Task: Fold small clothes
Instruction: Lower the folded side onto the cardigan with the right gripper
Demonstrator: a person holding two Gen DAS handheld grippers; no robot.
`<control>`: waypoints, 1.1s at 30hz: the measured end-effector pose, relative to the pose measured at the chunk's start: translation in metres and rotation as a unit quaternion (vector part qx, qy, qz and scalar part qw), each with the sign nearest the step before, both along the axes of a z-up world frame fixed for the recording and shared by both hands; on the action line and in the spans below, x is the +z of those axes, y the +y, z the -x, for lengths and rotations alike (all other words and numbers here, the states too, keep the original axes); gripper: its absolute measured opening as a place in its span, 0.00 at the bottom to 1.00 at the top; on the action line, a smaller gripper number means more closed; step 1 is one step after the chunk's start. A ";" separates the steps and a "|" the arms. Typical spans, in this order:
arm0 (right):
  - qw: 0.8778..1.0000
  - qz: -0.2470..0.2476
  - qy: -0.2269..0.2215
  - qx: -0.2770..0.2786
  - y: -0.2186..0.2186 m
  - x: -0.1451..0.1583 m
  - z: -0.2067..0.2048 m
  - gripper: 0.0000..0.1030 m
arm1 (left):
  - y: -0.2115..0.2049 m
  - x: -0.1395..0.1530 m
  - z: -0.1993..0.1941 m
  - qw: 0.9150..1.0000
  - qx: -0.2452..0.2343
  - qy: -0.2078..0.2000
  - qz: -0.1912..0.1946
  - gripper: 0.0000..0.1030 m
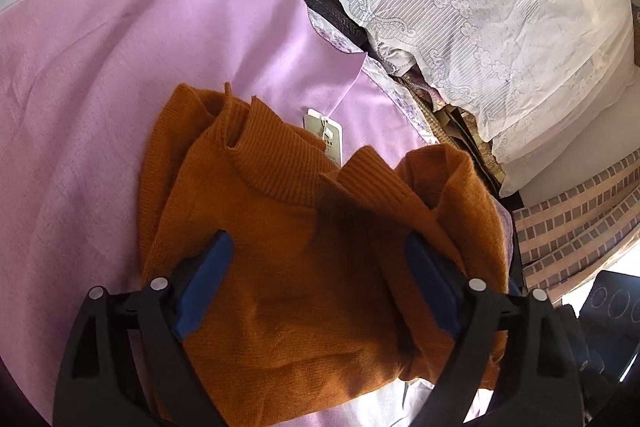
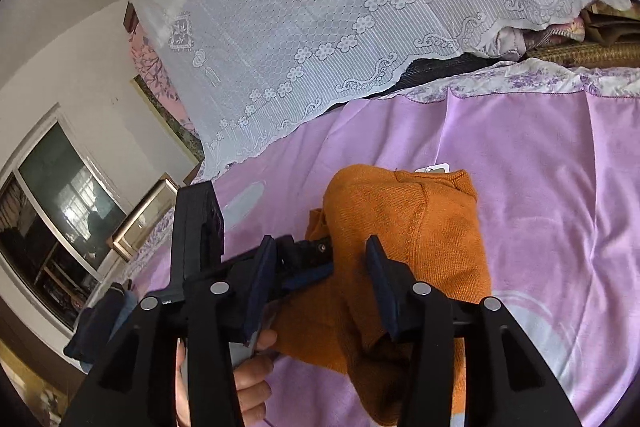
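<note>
Item: orange knit sweater (image 1: 288, 247), partly folded, collar (image 1: 276, 163) and paper tag (image 1: 325, 135) at the far end; lying on pink blanket (image 1: 100, 87).

Left gripper (image 1: 320, 287): fingers wide apart, blue pads (image 1: 206, 283) straddling the sweater body, directly above it; contact not determinable.

Right gripper (image 2: 320, 287): fingers moderately apart, nothing between them; near edge of sweater (image 2: 408, 247) just beyond and under the right-side pad.

Key relation: long axis running away from both grippers, collar farthest; sleeve cuff (image 1: 380, 179) draped toward the right side (likely next fold). Left gripper nearer the centre.

View differences: left wrist alone showing collar ribbing and cuff; right wrist alone showing left gripper (image 2: 296, 263) resting at the sweater's left edge, bare hand (image 2: 248, 379) below, lace cover (image 2: 320, 7), window (image 2: 60, 211).
</note>
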State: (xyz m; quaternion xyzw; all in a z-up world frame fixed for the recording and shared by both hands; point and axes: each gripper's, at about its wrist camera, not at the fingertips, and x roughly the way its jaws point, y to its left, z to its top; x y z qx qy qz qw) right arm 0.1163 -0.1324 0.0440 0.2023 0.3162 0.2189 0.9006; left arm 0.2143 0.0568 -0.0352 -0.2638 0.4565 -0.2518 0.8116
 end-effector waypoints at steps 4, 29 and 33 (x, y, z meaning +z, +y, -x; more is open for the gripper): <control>0.999 0.033 0.002 0.015 0.001 -0.003 0.010 0.51 | 0.003 -0.001 0.001 1.000 0.000 0.004 0.016 0.85; 0.966 0.254 -0.041 0.003 0.041 -0.022 0.017 0.52 | -0.007 0.017 0.002 0.988 -0.021 0.026 -0.151 0.91; 0.967 0.253 -0.040 0.004 0.040 -0.022 0.017 0.52 | 0.003 0.021 0.001 0.990 -0.009 0.026 -0.142 0.91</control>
